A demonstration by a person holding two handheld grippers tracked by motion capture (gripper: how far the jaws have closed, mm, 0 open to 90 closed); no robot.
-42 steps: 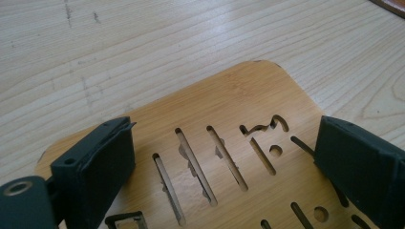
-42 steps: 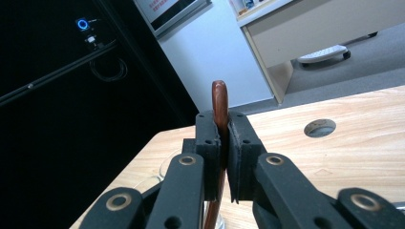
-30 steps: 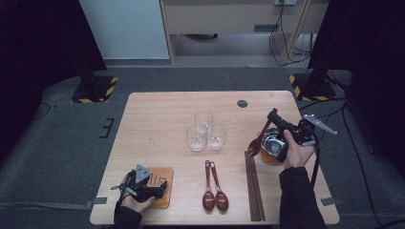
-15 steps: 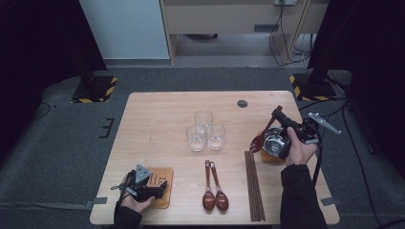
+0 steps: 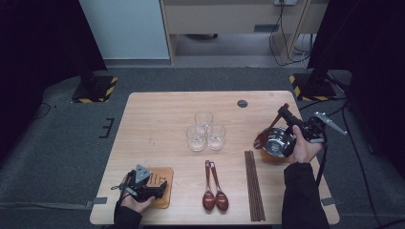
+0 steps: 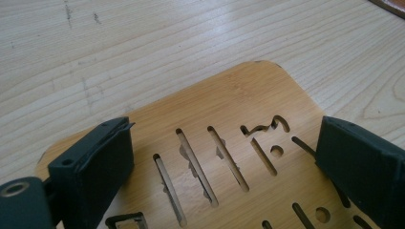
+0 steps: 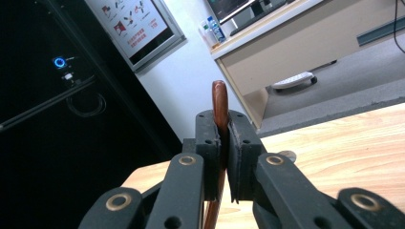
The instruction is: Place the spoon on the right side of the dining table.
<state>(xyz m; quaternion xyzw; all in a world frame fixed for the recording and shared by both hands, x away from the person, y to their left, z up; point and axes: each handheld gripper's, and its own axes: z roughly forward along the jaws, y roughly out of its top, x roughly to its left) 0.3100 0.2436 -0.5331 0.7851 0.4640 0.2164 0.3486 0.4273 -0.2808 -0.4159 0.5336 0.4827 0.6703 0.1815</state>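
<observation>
Three glasses (image 5: 206, 130), three wooden spoons (image 5: 213, 188), two wooden coasters (image 5: 160, 183), one steel bowl (image 5: 278, 141), one bundle of chopsticks (image 5: 254, 186).

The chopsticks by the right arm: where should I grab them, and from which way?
Likely mid-length, from straight above, jaws across the bundle. The chopsticks lie flat and parallel, running near to far, with bare table on both sides; the spoons to their left leave room.

A lab or office test room: the pale wooden worktop (image 5: 157, 119) stands on grey carpet, flanked by yellow-black striped stand bases (image 5: 95, 89), with a beige desk (image 5: 229, 16) and trailing cables (image 5: 286, 43) behind it.
</observation>
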